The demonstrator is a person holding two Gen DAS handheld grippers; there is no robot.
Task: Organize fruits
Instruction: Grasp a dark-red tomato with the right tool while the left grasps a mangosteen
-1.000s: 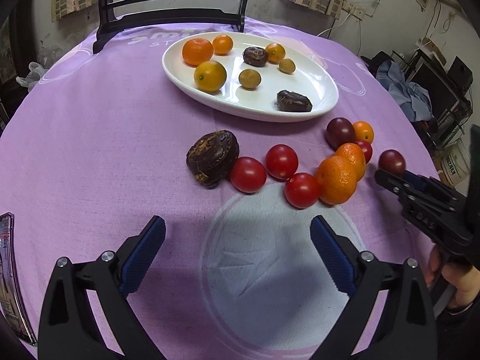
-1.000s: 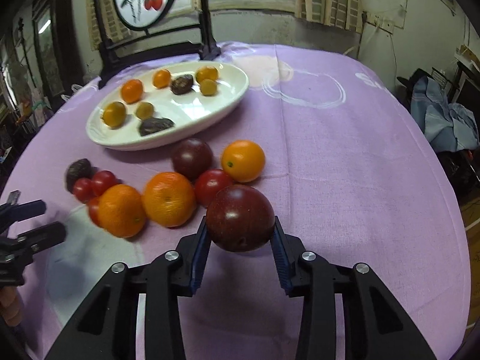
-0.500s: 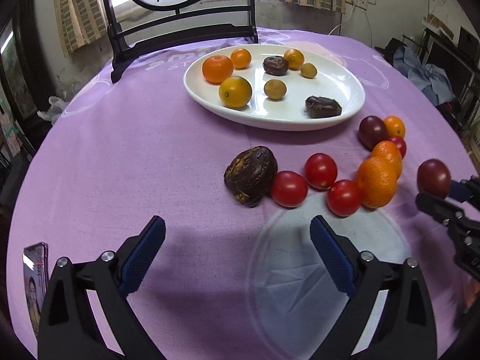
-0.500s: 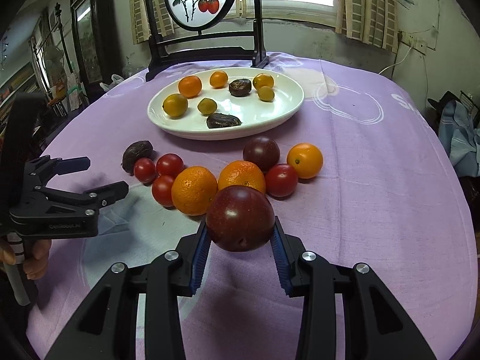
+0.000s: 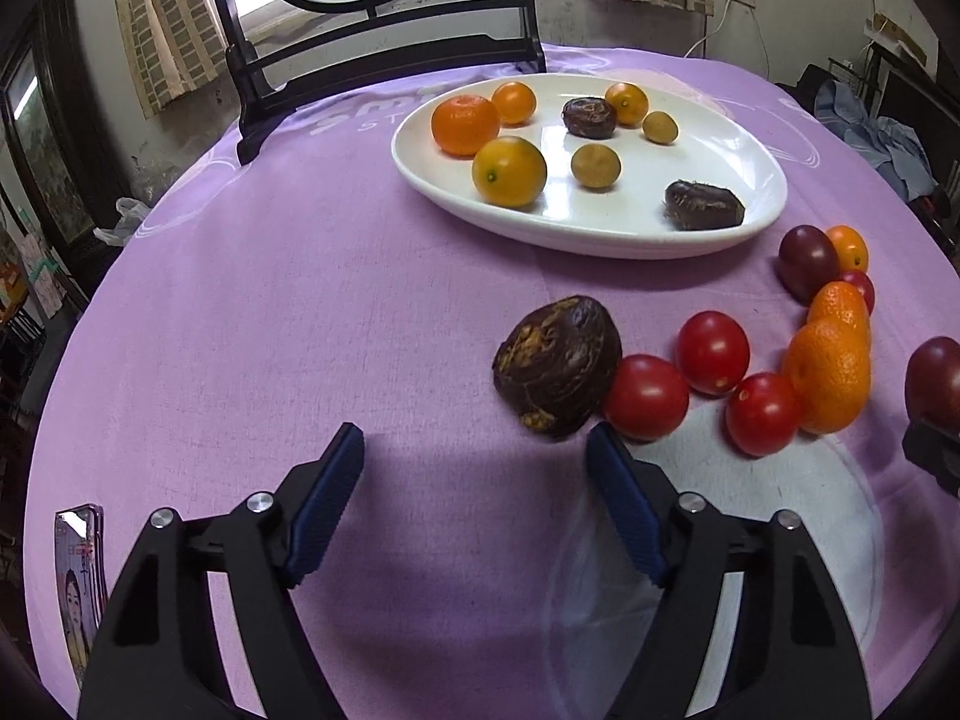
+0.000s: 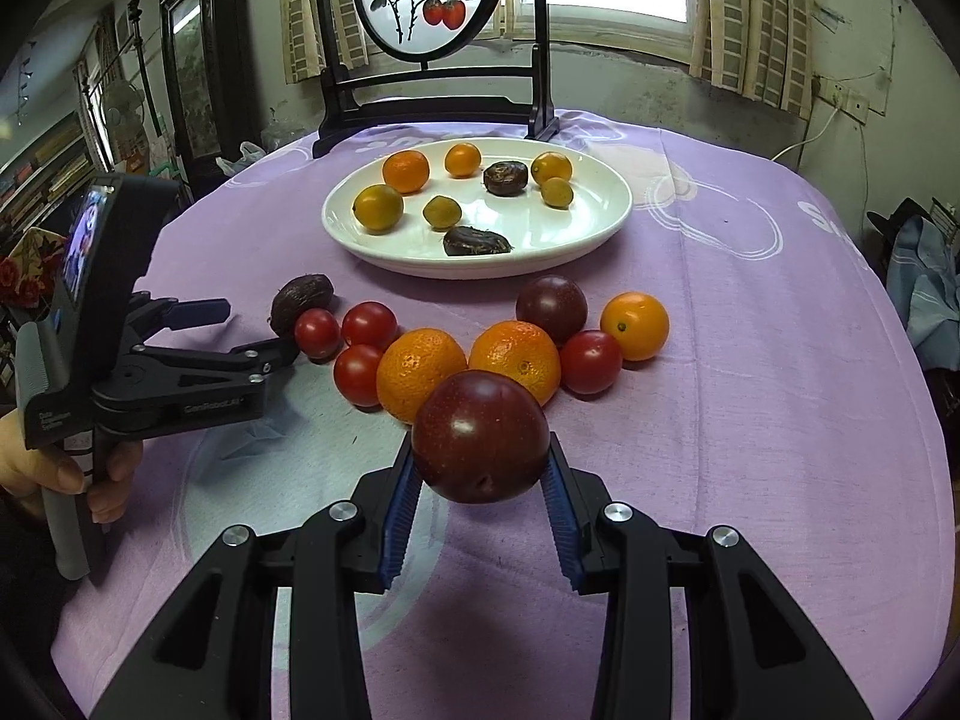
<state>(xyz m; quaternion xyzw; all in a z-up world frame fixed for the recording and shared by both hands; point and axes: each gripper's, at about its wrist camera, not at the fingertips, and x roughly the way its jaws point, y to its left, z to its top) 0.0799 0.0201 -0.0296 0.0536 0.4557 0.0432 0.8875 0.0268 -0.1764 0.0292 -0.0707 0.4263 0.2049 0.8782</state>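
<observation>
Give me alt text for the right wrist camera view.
The right gripper holds a dark red plum above a purple tablecloth. Beyond lie loose tomatoes and oranges, then a white plate of fruit; the left gripper is at left.

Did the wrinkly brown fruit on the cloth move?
No. The wrinkly brown fruit still touches the same red tomato, below the white plate.

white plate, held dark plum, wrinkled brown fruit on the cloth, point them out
white plate [image 6: 606, 222], right wrist view, bare right rim
dark plum [image 6: 480, 435], right wrist view, front skin
wrinkled brown fruit [image 5: 558, 366], left wrist view, middle
</observation>
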